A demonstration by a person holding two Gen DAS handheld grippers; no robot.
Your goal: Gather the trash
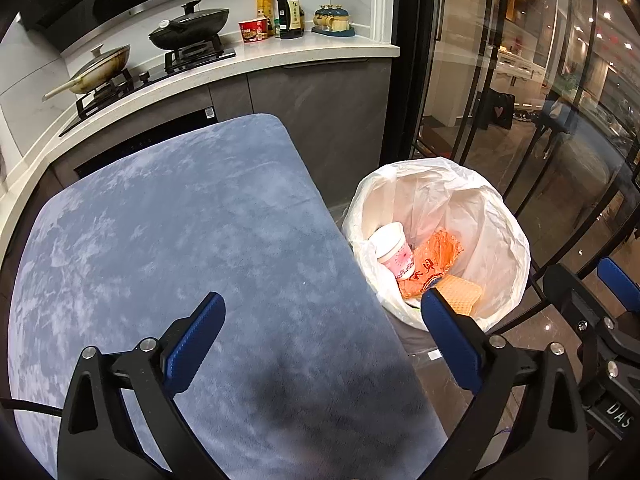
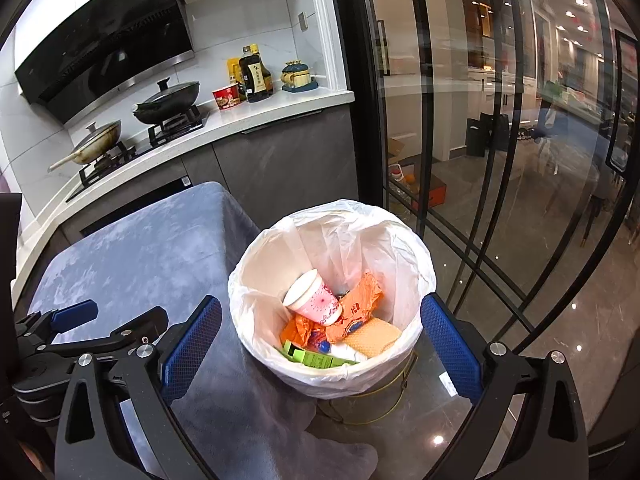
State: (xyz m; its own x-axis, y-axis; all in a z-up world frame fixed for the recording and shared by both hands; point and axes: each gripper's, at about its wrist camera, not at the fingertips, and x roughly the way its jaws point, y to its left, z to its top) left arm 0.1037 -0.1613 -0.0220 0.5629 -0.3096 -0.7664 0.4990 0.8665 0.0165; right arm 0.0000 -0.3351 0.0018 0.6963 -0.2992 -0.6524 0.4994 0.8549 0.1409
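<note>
Bin: round waste bin lined with a thin, crinkled white plastic bag (image 2: 256, 280), standing on glossy dark floor tiles (image 2: 520, 360) just beside the table's corner.
Trash: all inside the bin. A pink-patterned white paper cup (image 2: 314, 300) lies tilted on a crumpled orange foil wrapper (image 2: 360, 308); a ridged tan wafer biscuit (image 2: 372, 338) and a flat green carton (image 2: 310, 358) sit nearer the front wall.
Table: rounded-corner table under a soft, mottled blue-grey velvet cloth (image 1: 180, 220), bare on top.
Left gripper (image 1: 320, 328): released, blue textured pads spread wide over the table's edge, nothing between them.
Right gripper (image 2: 320, 340): released, pads wide apart on either side of the bin's mouth, clear of the rim.
Edges: grey cabinet fronts (image 1: 320, 112) behind; black-framed glass doors (image 2: 460, 160) close beside the bin.
</note>
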